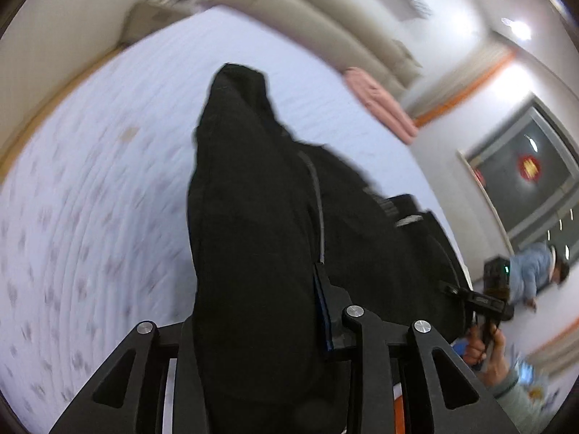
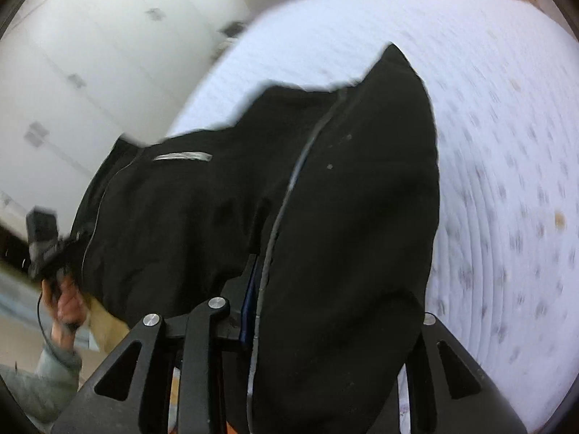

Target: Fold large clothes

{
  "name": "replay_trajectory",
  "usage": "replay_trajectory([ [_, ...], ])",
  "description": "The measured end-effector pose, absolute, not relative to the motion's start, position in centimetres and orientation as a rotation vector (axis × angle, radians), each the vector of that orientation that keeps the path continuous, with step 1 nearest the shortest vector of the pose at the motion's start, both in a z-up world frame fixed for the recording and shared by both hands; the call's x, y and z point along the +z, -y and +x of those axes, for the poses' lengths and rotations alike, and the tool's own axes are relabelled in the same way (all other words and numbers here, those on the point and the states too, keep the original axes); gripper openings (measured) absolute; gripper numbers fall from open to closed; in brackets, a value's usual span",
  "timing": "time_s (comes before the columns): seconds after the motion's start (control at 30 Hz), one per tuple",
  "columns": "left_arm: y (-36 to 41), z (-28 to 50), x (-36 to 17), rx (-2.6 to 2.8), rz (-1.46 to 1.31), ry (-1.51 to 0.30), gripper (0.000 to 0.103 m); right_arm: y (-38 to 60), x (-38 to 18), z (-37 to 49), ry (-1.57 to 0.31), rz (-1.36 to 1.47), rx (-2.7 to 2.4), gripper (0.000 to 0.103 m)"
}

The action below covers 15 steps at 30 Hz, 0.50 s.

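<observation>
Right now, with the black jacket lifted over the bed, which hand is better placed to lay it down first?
Neither clearly. The left tool and right tool each clamp the black jacket, held up between them over the quilted mattress. They likely need to lower it together.

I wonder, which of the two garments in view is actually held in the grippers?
The black garment, clamped by the left gripper and the right gripper; the pink garment lies untouched at the bed's far edge.
</observation>
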State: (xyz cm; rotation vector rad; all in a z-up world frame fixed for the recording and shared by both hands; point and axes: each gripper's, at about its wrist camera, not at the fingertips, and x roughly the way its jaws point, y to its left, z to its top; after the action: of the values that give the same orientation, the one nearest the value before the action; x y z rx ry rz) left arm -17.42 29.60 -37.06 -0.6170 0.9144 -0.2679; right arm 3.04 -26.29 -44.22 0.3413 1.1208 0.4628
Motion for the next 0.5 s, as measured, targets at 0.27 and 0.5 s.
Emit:
replay_trajectory([
  [0.27, -33.2, -17.1, -42.6, -0.27, -0.841, -0.995, 0.049, 28.3, -47.5, 4.5, -1.198, 0.503, 0.365, 0.059],
  [0.5, -35.8, -18.3, -38.1, -0.138, -0.644, -0.987, 0.049, 30.9, -42.8, 0.5, -1.168, 0.374, 0.225, 0.07],
])
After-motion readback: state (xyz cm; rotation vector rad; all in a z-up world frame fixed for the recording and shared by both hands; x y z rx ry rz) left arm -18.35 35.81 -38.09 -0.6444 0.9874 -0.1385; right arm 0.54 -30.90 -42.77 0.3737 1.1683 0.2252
